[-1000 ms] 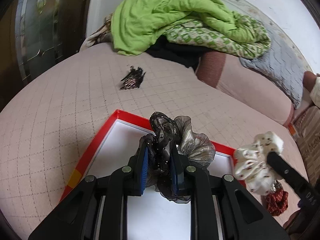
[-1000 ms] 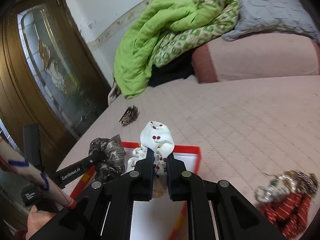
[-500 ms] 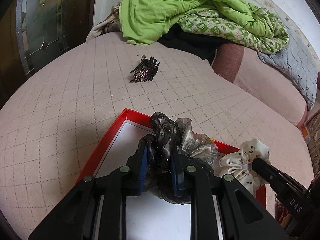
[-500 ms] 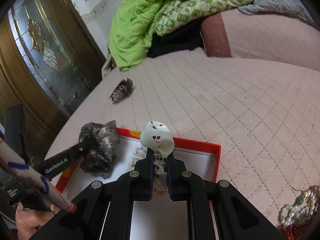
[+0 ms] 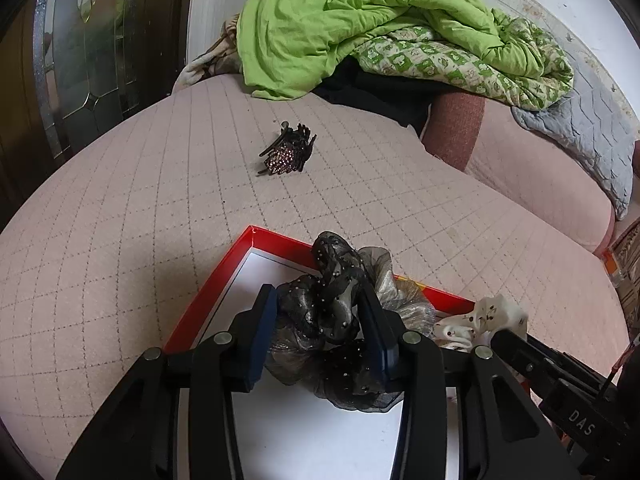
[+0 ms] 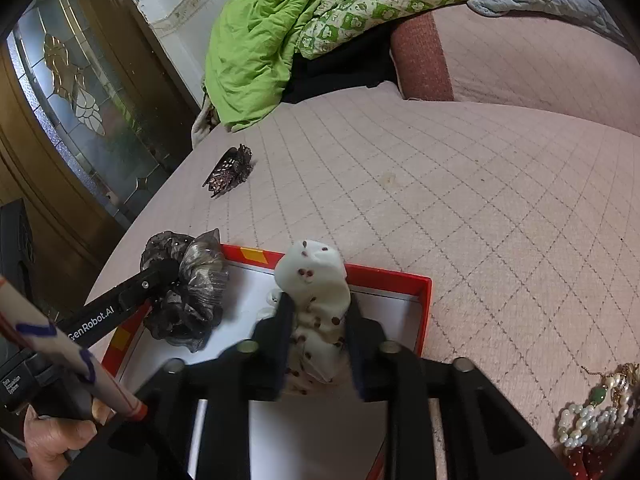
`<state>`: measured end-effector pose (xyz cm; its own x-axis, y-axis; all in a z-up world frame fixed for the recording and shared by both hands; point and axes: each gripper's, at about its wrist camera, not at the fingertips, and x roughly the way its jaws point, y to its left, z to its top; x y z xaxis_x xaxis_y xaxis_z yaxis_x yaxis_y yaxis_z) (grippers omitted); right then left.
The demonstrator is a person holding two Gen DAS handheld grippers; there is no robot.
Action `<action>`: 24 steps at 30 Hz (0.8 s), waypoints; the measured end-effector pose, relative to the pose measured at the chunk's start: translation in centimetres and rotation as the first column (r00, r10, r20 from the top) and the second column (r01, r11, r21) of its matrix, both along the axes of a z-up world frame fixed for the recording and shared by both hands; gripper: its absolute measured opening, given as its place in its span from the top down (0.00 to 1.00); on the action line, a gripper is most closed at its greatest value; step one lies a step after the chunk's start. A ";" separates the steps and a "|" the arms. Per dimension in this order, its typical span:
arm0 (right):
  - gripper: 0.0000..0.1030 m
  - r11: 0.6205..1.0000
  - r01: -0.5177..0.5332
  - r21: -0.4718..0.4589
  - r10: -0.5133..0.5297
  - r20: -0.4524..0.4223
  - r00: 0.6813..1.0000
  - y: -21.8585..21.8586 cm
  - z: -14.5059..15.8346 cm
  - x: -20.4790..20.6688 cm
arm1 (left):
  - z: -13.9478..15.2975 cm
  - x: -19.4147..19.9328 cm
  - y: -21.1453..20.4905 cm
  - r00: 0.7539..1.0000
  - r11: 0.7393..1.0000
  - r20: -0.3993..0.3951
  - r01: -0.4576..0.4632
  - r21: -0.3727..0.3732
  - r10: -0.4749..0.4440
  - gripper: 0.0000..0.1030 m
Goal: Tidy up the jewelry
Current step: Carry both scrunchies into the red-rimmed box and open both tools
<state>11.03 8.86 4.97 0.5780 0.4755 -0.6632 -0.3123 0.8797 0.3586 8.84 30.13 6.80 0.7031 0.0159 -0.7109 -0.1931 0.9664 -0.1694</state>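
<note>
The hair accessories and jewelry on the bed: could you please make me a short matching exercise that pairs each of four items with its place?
Things:
1. black sheer scrunchie
2. white cherry-print scrunchie
3. dark rhinestone claw clip
4. pearl jewelry pile

Places:
A. lying alone on the pink quilt, well beyond the red box, toward the green blanket
B. between the opening jaws of the left gripper, over the box
C. on the quilt outside the box, at the lower right edge of the right wrist view
D. between the opening jaws of the right gripper, over the box

Pairs: 1-B, 2-D, 3-A, 4-C
</note>
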 end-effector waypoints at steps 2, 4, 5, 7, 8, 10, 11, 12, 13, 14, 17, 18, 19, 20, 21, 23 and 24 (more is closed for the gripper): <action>0.64 1.000 0.001 -0.001 -0.001 0.009 1.000 -0.1 0.2 -0.2 | 0.2 -0.1 -0.1 1.000 1.000 0.014 -0.006 -0.002 0.006 0.57; 0.63 1.000 0.002 -0.005 -0.002 0.019 1.000 0.0 0.4 -0.4 | 0.5 -0.2 -0.2 1.000 1.000 0.030 -0.007 0.005 0.007 0.57; 0.63 1.000 0.003 -0.005 -0.003 0.026 1.000 -0.1 0.6 -0.5 | 0.7 -0.3 -0.3 0.999 1.000 0.039 -0.007 0.010 0.007 0.57; 0.63 1.000 0.004 0.003 -0.004 0.037 0.999 -0.3 0.9 -0.7 | 1.1 -0.6 -0.5 0.998 1.000 0.062 -0.008 0.017 0.007 0.56; 0.63 1.000 0.003 0.010 -0.004 0.043 0.999 -0.4 1.1 -0.8 | 1.4 -0.8 -0.7 0.997 1.000 0.075 -0.008 0.022 0.006 0.56; 0.63 1.000 0.007 0.020 -0.008 0.054 0.998 -0.6 1.5 -1.0 | 1.9 -1.2 -1.1 0.995 1.000 0.100 -0.001 0.031 -0.002 0.56; 0.63 1.000 0.008 0.028 -0.010 0.060 0.998 -0.8 1.7 -1.2 | 2.1 -1.3 -1.3 0.994 0.999 0.109 0.003 0.035 -0.006 0.55; 0.63 0.999 0.008 0.031 -0.010 0.063 0.998 -0.8 1.9 -1.3 | 2.4 -1.5 -1.5 0.993 0.999 0.120 0.006 0.040 -0.011 0.55; 0.63 0.999 0.008 0.033 -0.011 0.066 0.998 -0.8 2.0 -1.5 | 2.5 -1.7 -1.7 0.992 0.999 0.126 0.010 0.044 -0.016 0.55; 0.63 0.999 0.009 0.034 -0.012 0.072 0.997 -1.0 2.3 -1.7 | 2.7 -1.9 -1.9 0.991 0.999 0.132 0.014 0.045 -0.020 0.55; 0.63 0.999 0.012 0.044 -0.016 0.085 0.996 -1.4 2.9 -2.3 | 3.1 -2.4 -2.7 0.989 0.998 0.145 0.034 0.047 -0.041 0.54; 0.63 0.999 0.013 0.045 -0.017 0.089 0.996 -1.6 3.1 -2.6 | 3.2 -2.5 -3.1 0.988 0.998 0.148 0.041 0.051 -0.048 0.54; 0.63 0.999 0.013 0.045 -0.017 0.093 0.996 -1.8 3.3 -2.9 | 3.4 -2.7 -3.5 0.987 0.997 0.153 0.047 0.055 -0.055 0.54; 0.63 0.999 0.013 0.045 -0.018 0.095 0.995 -1.9 3.4 -3.1 | 3.4 -2.9 -3.8 0.986 0.997 0.157 0.055 0.056 -0.063 0.54; 0.63 0.999 0.015 0.045 -0.020 0.099 0.995 -2.3 3.6 -3.4 | 3.5 -3.1 -4.1 0.985 0.996 0.160 0.063 0.056 -0.071 0.54; 0.63 0.999 0.021 0.047 -0.026 0.103 0.994 -3.0 3.9 -3.8 | 3.7 -3.5 -4.9 0.982 0.995 0.164 0.081 0.062 -0.090 0.54; 0.63 0.999 0.026 0.047 -0.031 0.106 0.994 -3.5 4.1 -4.1 | 3.7 -3.7 -5.4 0.981 0.994 0.168 0.092 0.066 -0.102 0.54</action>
